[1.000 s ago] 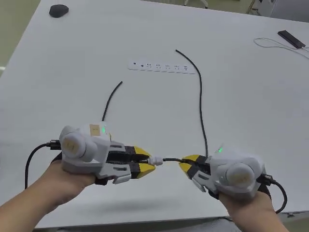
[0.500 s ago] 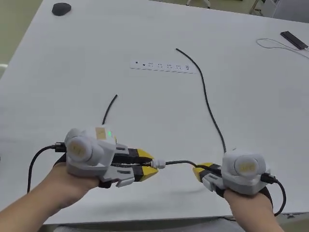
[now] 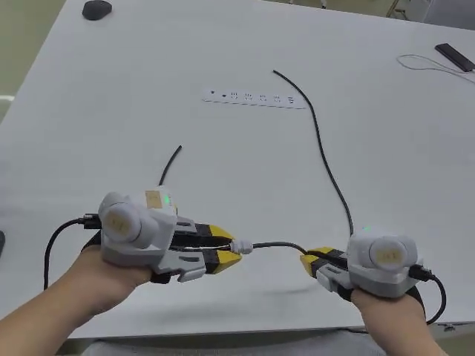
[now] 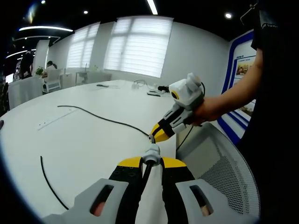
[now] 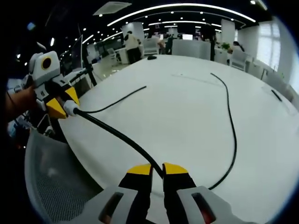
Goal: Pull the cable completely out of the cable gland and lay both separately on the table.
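Note:
A long black cable (image 3: pixel 323 156) runs through a small pale cable gland (image 3: pixel 240 246). My left gripper (image 3: pixel 230 248) is shut on the gland, which sticks out past its yellow tips (image 4: pixel 152 154). My right gripper (image 3: pixel 305 260) is shut on the cable a short span to the gland's right, near the table's front edge. That span sags slightly between the two grippers. In the right gripper view the cable (image 5: pixel 117 135) leads from the shut jaws to the gland (image 5: pixel 70 108). A short cable tail (image 3: pixel 170 164) lies on the table behind the left gripper.
A white power strip (image 3: pixel 252 98) lies mid-table beside the cable's far end. A dark mouse (image 3: pixel 96 10) sits at the far left, and a black device (image 3: pixel 454 57) with a white wire (image 3: pixel 419 64) at the far right. A mesh chair (image 5: pixel 51 182) stands below the front edge.
My right gripper has drawn away to the right, widening the gap to the gland. More cable shows between the grippers and the tail behind the left gripper is shorter.

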### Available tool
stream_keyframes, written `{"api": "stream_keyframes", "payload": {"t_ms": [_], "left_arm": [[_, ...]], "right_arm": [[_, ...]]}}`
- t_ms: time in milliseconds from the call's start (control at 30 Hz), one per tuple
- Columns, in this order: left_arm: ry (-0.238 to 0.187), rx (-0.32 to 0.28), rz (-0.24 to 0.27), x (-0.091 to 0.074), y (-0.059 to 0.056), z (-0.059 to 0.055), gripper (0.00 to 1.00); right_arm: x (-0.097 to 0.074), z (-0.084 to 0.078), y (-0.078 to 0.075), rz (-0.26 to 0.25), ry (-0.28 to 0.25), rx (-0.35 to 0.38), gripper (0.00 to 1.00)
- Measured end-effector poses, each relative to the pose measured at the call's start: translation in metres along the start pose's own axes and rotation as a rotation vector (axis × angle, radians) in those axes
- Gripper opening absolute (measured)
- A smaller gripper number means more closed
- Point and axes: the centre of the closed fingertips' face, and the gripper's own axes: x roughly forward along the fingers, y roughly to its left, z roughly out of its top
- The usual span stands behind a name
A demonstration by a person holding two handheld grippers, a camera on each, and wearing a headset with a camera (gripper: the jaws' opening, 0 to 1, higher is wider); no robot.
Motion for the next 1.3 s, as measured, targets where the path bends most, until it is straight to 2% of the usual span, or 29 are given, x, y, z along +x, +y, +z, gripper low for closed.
{"api": "stream_keyframes", "payload": {"t_ms": [67,100,167,267,400,433,500,633,667,767,933,1167,1300], "left_arm": [[-0.005,-0.006,0.002,0.000,0.002,0.000,0.15],[-0.001,-0.008,0.003,0.000,0.003,-0.001,0.15],[0.005,-0.014,0.003,0.000,0.003,-0.003,0.15],[0.004,-0.012,0.000,-0.001,0.003,-0.002,0.15],[0.010,-0.025,-0.002,-0.001,0.002,-0.004,0.15],[0.009,-0.025,-0.003,-0.001,0.002,-0.004,0.15],[0.011,-0.026,-0.005,-0.001,0.002,-0.004,0.15],[0.010,-0.026,-0.009,-0.001,0.001,-0.003,0.15],[0.007,-0.028,-0.010,-0.002,0.001,-0.002,0.15],[-0.002,-0.037,-0.012,-0.002,0.000,0.000,0.15],[0.004,-0.044,-0.008,-0.003,0.000,0.001,0.15],[0.009,-0.051,0.000,-0.001,-0.002,-0.002,0.15],[0.012,-0.048,0.003,-0.001,-0.005,-0.001,0.15]], "right_arm": [[-0.001,-0.001,0.002,0.008,0.010,-0.023,0.04],[-0.003,-0.003,0.000,-0.005,0.030,-0.055,0.04],[-0.004,-0.002,-0.002,-0.024,0.036,-0.121,0.08],[-0.010,0.003,0.004,-0.015,0.034,-0.143,0.13],[-0.021,0.019,0.027,0.045,0.051,-0.222,0.24],[-0.024,0.030,0.036,0.058,0.024,-0.276,0.25],[-0.027,0.043,0.051,0.080,0.004,-0.327,0.24],[-0.025,0.058,0.077,0.129,-0.014,-0.400,0.24],[-0.022,0.061,0.084,0.141,-0.020,-0.452,0.23],[-0.017,0.063,0.094,0.145,-0.024,-0.535,0.21],[-0.011,0.062,0.104,0.165,-0.018,-0.592,0.14],[-0.011,0.065,0.106,0.162,-0.033,-0.624,0.05],[-0.012,0.063,0.107,0.167,-0.028,-0.635,0.04]]}}
